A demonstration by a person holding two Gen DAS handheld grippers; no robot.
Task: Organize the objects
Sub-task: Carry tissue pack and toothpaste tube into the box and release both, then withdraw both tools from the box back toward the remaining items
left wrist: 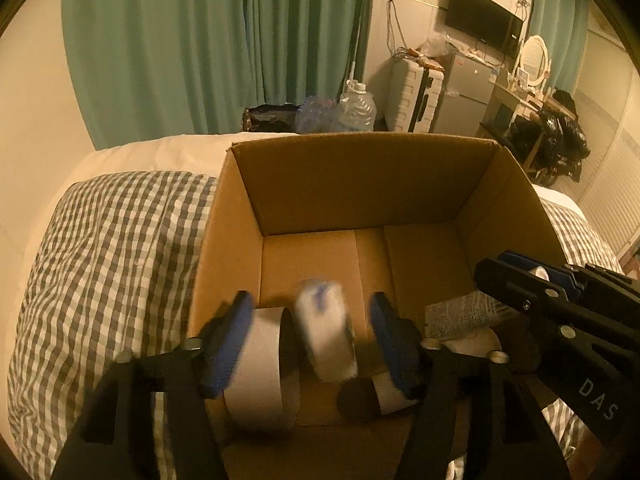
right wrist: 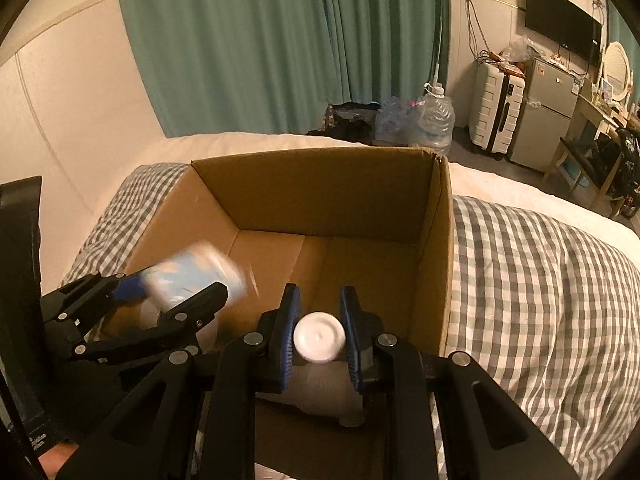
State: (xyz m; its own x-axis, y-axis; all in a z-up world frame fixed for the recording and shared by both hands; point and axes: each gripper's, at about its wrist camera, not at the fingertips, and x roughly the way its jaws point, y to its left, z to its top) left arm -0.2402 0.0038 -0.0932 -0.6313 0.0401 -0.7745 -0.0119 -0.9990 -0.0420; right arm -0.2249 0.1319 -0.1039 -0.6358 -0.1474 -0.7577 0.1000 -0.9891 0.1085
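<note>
Right gripper (right wrist: 319,334) sits nearest the lens, pads pinching a white bottle (right wrist: 319,337) by its sides; round end faces the camera, so its long axis runs along the fingers, pointing into the cardboard box (right wrist: 320,196). Bottle is above the box's near-right corner, over the floor, not yet down.

Left gripper (left wrist: 310,340) is spread wide. A blurred white-and-blue packet (left wrist: 326,332) sits between the pads without visibly touching either; can't tell if it's in free fall or only smeared by motion. In the right wrist view the packet (right wrist: 198,276) looks to rest against one finger. It's over the box's near-left part.

Already on the box floor near the front wall: a roll of tape (left wrist: 260,376) standing on edge, a smaller roll (left wrist: 378,394) to its right, and a grey printed sachet (left wrist: 460,314) toward the right wall.

Judgement: next move is a drop. The right gripper is the one with a load, directly above bare cardboard at the box's right side; straight down and release should do. The bottle may roll once down.

Box sits on a checked blanket (right wrist: 540,280).
</note>
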